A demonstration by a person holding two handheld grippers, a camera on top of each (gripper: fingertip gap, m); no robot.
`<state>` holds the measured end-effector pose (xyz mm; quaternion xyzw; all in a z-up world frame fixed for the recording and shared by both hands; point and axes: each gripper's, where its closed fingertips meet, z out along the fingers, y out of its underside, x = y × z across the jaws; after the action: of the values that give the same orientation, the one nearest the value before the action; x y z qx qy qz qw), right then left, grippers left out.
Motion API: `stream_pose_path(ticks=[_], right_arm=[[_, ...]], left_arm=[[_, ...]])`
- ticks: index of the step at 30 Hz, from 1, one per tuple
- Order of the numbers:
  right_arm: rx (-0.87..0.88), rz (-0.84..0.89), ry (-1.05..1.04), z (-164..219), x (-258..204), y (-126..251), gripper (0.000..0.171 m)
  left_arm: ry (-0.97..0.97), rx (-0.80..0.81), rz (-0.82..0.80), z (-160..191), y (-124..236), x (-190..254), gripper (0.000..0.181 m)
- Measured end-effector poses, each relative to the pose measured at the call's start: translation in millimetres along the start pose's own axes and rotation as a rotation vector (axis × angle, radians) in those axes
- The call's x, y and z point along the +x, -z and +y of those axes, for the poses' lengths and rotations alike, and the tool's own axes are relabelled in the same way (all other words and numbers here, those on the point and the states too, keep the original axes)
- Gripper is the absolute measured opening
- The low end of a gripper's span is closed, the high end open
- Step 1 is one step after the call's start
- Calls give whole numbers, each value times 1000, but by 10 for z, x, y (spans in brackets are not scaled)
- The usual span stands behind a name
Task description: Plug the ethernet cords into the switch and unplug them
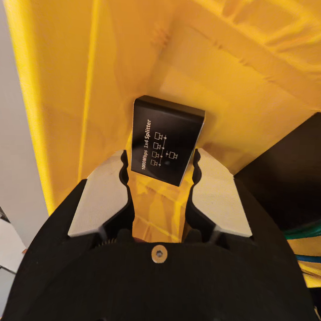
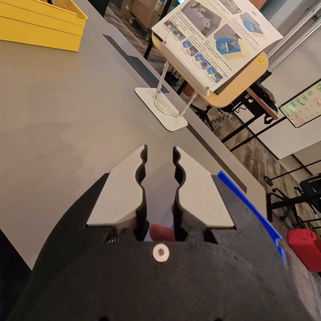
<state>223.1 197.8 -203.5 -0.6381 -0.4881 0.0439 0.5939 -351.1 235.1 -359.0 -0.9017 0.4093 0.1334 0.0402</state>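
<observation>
Yellow bin [image 1: 173, 60] holds black switch [image 1: 166, 139], its near end between parted left gripper [image 1: 160, 152] fingers. Right gripper [image 2: 159, 147] hangs released over bare table [image 2: 60, 104].

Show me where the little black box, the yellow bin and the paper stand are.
black box [image 1: 166, 139]: left wrist view, on its printed top face.
yellow bin [image 2: 40, 29]: right wrist view, on its outer side wall.
paper stand [image 2: 161, 107]: right wrist view, on its white base plate.

We see the switch [image 1: 165, 140] lying inside the bin [image 1: 217, 69], between our left gripper's [image 1: 160, 152] fingertips. On the table [image 2: 52, 112], the document stand [image 2: 161, 106] sits ahead of our right gripper [image 2: 159, 147].
</observation>
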Motion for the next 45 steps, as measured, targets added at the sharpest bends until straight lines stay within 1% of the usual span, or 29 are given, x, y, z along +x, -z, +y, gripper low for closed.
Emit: stream_pose_path(ticks=[2, 5, 11, 14, 19, 25, 27, 30, 33, 35, 37, 39, 43, 45], right_arm=[[1, -13, -1, -3, -39, -46, 26], [1, -39, -6, 3, -108, -127, 26], [8, -94, 9, -39, -279, -269, 25], [10, -112, 30, -78, -347, -313, 25], [25, -141, 45, -172, -446, -365, 25], [50, -156, 105, -354, -568, -443, 26], [51, -160, 146, -397, -620, -471, 26], [56, -160, 176, -451, -678, -489, 26], [62, -168, 171, -469, -720, -490, 27], [59, -179, 184, -453, -759, -485, 29], [38, -175, 221, -395, -780, -482, 29], [6, -162, 257, -300, -783, -475, 29], [-38, -165, 260, -78, -806, -442, 29], [-65, -164, 268, 56, -803, -423, 29]], left_arm=[[-12, -9, 9, 3, -75, 4, 71], [-12, 23, 38, -54, -124, 35, 72], [-94, 15, 32, -24, -109, 56, 71], [-99, 42, 17, -37, -40, 61, 71], [-110, 115, -57, -107, 287, -5, 71], [-136, 238, -98, -259, 955, 37, 70], [-185, 271, -102, -388, 1212, 156, 70], [-298, 300, -121, -679, 1546, 415, 70], [-442, 351, -105, -1097, 1775, 803, 70], [-543, 377, -92, -1397, 1845, 1078, 70], [-643, 382, -69, -1679, 1834, 1363, 70], [-739, 365, -42, -1926, 1740, 1649, 70], [-924, 300, -20, -2334, 1414, 2169, 70], [-985, 286, 6, -2491, 1279, 2394, 70]])
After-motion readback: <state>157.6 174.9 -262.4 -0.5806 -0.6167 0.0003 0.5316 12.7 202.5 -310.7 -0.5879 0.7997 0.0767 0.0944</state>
